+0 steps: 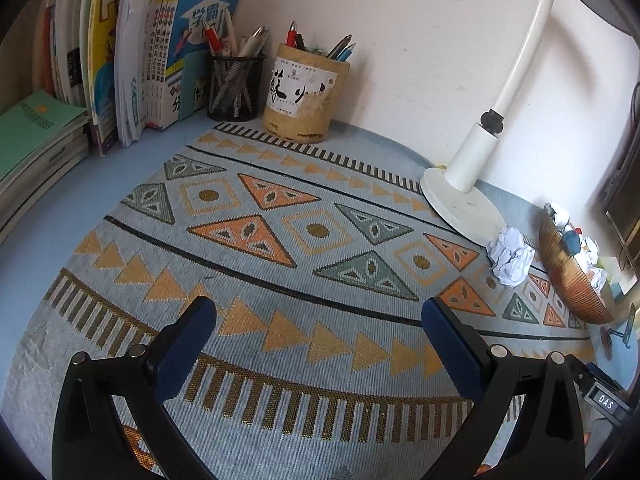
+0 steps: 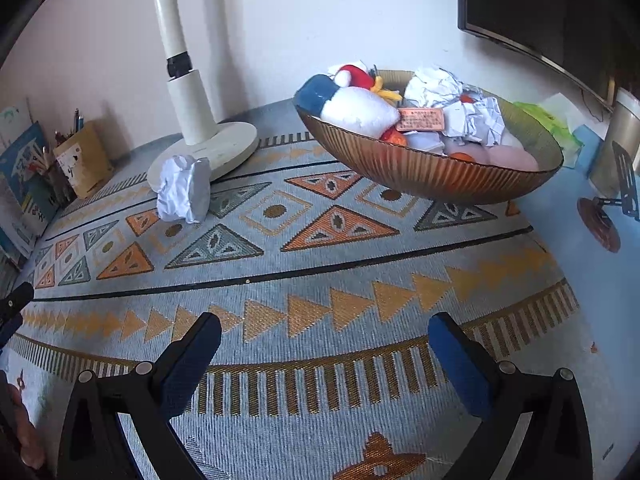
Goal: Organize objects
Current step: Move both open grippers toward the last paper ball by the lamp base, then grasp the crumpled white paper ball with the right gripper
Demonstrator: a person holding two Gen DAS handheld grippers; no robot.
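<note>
Pretty much done: bowl (image 2: 432,172) already loaded with paper wads, plush. One crumpled paper ball (image 2: 185,189) left on mat, ahead-left of right gripper (image 2: 325,334). Both grippers, left gripper (image 1: 319,316) included, spread wide, nothing held.

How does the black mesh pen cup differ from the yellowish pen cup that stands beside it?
The black mesh pen cup has see-through wire walls, while the yellowish pen cup has solid walls. The yellowish one carries a white label with black characters; the mesh one is bare. The yellowish cup looks wider, and the mesh cup stands nearer the books. Both stand upright by the wall and hold pens.
</note>
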